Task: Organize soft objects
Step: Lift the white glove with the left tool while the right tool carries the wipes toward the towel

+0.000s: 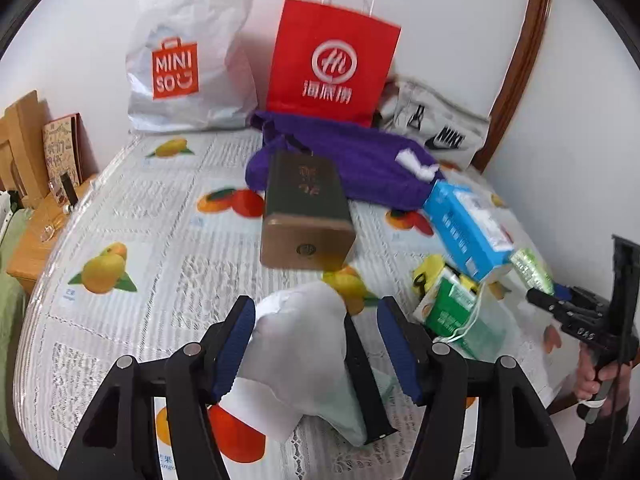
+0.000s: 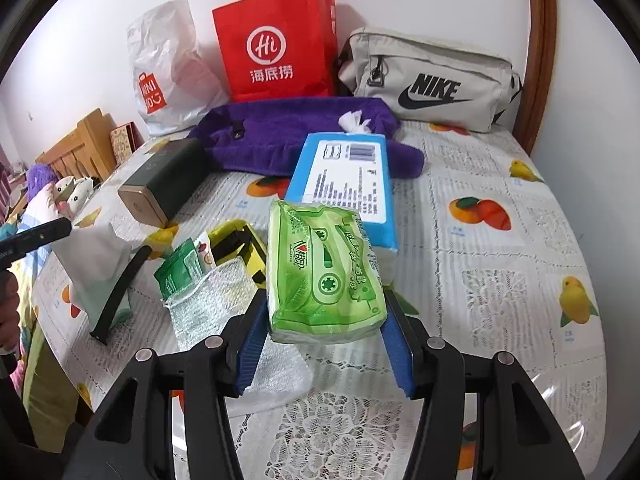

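Note:
My left gripper [image 1: 316, 344] stands open around a pale soft white-and-mint pouch [image 1: 304, 356] with a black strap; its left pad touches the pouch, the right pad is apart. The pouch also shows in the right wrist view [image 2: 96, 268]. My right gripper [image 2: 324, 344] is shut on a green tissue pack [image 2: 324, 276] and holds it above the table. A blue tissue pack [image 2: 344, 184] lies behind it, and it also shows in the left wrist view [image 1: 468, 228]. A purple plush bag [image 2: 296, 132] lies further back.
A dark green tin box [image 1: 304, 212] lies mid-table. A red paper bag [image 2: 276, 40], a white Miniso bag [image 1: 192, 52] and a grey Nike bag [image 2: 432, 80] stand along the wall. Green sachets and a mesh pouch [image 2: 208, 300] lie on the fruit-print tablecloth [image 2: 500, 280].

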Tool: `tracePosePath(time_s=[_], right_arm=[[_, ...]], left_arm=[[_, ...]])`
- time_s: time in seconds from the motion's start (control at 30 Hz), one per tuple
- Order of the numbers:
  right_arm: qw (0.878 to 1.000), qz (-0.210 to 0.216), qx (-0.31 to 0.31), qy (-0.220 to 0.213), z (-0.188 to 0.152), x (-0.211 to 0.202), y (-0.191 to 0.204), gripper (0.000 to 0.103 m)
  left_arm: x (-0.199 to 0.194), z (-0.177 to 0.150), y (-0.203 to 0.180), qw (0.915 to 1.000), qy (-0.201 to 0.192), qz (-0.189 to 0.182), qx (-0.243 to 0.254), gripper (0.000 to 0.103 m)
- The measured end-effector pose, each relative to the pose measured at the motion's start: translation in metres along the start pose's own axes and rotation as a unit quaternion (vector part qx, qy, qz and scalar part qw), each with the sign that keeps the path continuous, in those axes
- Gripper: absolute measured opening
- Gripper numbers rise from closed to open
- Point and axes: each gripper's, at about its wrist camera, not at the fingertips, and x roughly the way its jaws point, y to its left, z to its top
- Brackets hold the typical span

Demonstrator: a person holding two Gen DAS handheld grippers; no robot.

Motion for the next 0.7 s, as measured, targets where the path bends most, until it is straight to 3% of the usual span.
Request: tracePosePath(time_s=[0.13, 0.23, 0.3, 0.7], right_arm=[[1.0, -0.002, -0.004, 0.006, -0.002, 0.004, 0.002, 0.054], [1.0, -0.003, -0.003, 0.007, -0.002, 0.004, 0.002, 0.054], [1.0, -0.004, -0.005, 0.004, 0.0, 0.0, 0.002, 0.054], [0.999, -0.013, -0.02, -0.036, 0.04, -0.011, -0.004, 0.054]], left_arm=[[0.023, -0.005, -0.007, 0.9989, 0.02, 0.037, 0.021, 0.061], [0.031, -0.008, -0.007, 0.9987, 0.024, 0.038, 0.024, 0.022], [0.032, -0.008, -0.006, 0.9993, 0.029, 0.013, 0.02, 0.016], [-0.005, 0.03, -0.011, 0.9993, -0.031, -0.021, 0.001, 0.014]])
